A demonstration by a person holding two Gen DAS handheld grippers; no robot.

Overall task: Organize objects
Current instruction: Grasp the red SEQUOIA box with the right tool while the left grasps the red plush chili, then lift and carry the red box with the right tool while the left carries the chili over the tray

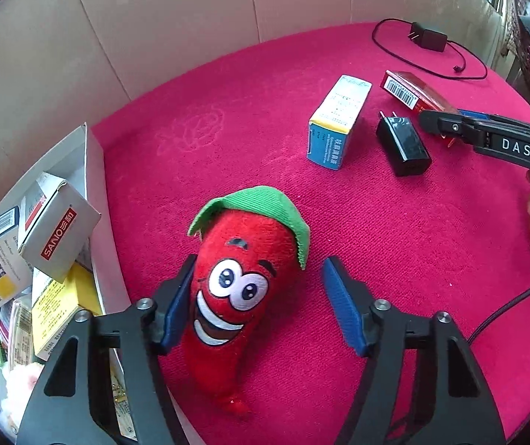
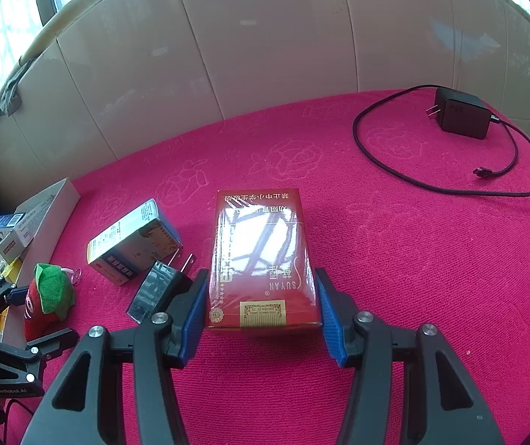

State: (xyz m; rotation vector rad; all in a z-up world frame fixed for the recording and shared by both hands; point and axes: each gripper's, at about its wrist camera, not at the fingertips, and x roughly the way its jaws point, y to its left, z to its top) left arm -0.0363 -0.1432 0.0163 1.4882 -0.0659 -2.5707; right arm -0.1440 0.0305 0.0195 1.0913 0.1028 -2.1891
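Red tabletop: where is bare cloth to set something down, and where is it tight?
Free: the wide strip of red cloth along the tiled wall, behind the red cigarette pack; also between that pack and the black corded charger. Crowded: the blue-and-white medicine box, small black plug adapter and pack sit close together; the white cardboard box is full.

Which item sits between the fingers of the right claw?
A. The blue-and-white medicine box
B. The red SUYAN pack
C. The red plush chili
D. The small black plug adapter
B: in the right wrist view the red SUYAN pack lies between the right claw's blue pads.
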